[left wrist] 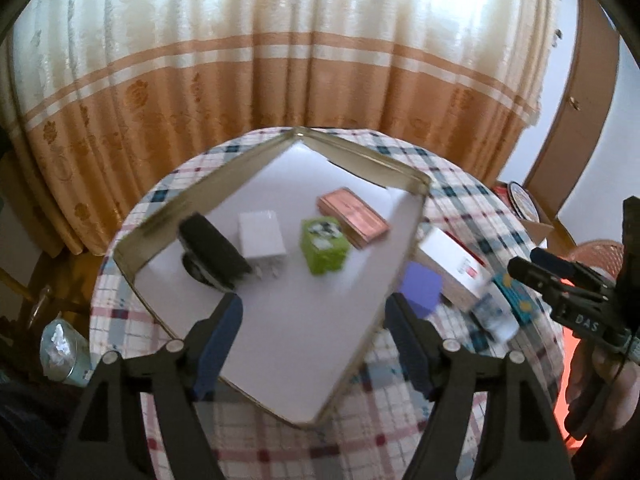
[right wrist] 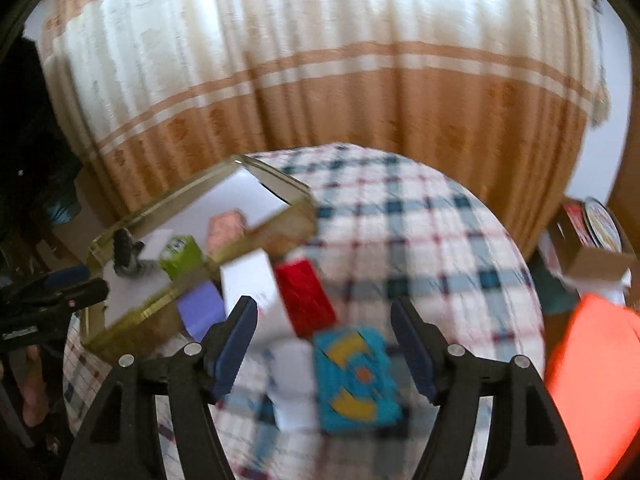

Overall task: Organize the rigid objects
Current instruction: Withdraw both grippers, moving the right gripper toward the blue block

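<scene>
A shallow metal tray [left wrist: 414,216] with a white floor sits on the plaid table. In it lie a black object [left wrist: 212,244], a white charger [left wrist: 262,236], a green box [left wrist: 324,246] and a copper-pink box [left wrist: 354,216]. My left gripper [left wrist: 314,344] is open and empty over the tray's near part. Right of the tray lie a purple block [left wrist: 420,290], a white box [left wrist: 452,264], a red box [right wrist: 306,300], a blue and yellow box [right wrist: 356,380] and a small white item [right wrist: 292,384]. My right gripper [right wrist: 324,344] is open above the blue and yellow box. The tray also shows in the right wrist view [right wrist: 168,296].
The round table [right wrist: 420,220] has a plaid cloth. An orange and cream curtain [left wrist: 280,60] hangs behind. A cardboard box with a round tin [right wrist: 596,240] stands at the right, beside something orange [right wrist: 592,360]. A container [left wrist: 62,350] sits low at the left.
</scene>
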`<state>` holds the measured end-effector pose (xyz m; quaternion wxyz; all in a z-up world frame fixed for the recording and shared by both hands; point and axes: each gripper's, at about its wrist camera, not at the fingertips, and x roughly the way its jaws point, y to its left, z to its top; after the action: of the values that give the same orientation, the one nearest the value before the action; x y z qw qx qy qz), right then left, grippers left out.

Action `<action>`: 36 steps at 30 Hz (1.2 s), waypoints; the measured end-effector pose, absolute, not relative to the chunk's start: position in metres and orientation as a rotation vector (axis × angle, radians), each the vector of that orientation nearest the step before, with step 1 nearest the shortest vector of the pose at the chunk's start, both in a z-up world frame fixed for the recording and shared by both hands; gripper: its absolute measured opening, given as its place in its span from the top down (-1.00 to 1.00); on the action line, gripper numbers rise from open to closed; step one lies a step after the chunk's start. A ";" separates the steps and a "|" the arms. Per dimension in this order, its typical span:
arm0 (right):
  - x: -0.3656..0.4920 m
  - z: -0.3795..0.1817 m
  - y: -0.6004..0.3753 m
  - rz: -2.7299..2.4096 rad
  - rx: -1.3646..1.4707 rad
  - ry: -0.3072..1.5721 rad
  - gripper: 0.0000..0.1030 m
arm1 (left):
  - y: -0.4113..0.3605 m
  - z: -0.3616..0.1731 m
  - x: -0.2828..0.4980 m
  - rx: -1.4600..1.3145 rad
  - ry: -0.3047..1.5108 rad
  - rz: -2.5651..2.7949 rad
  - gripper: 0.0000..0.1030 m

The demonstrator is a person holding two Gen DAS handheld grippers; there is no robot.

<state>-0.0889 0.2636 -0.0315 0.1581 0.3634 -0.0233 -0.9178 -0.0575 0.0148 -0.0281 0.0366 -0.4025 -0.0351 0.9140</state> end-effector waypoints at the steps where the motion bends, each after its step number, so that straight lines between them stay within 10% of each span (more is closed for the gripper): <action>1: -0.086 -0.036 0.268 -2.629 1.059 -0.075 -0.39 | 0.021 -0.028 -0.054 -1.229 -0.091 2.800 -0.45; 26: -0.076 -0.069 0.266 -2.621 1.146 0.039 -0.38 | 0.096 -0.037 -0.020 -1.123 0.054 2.678 -0.45; 36: -0.081 -0.076 0.275 -2.571 1.157 -0.061 0.10 | 0.103 -0.050 -0.024 -1.176 0.034 2.637 -0.45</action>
<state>-0.0805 0.2749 -0.0756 0.1601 0.4051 -0.0213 -0.8999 -0.0239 0.1029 -0.0499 0.1266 -0.4041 0.0118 0.9058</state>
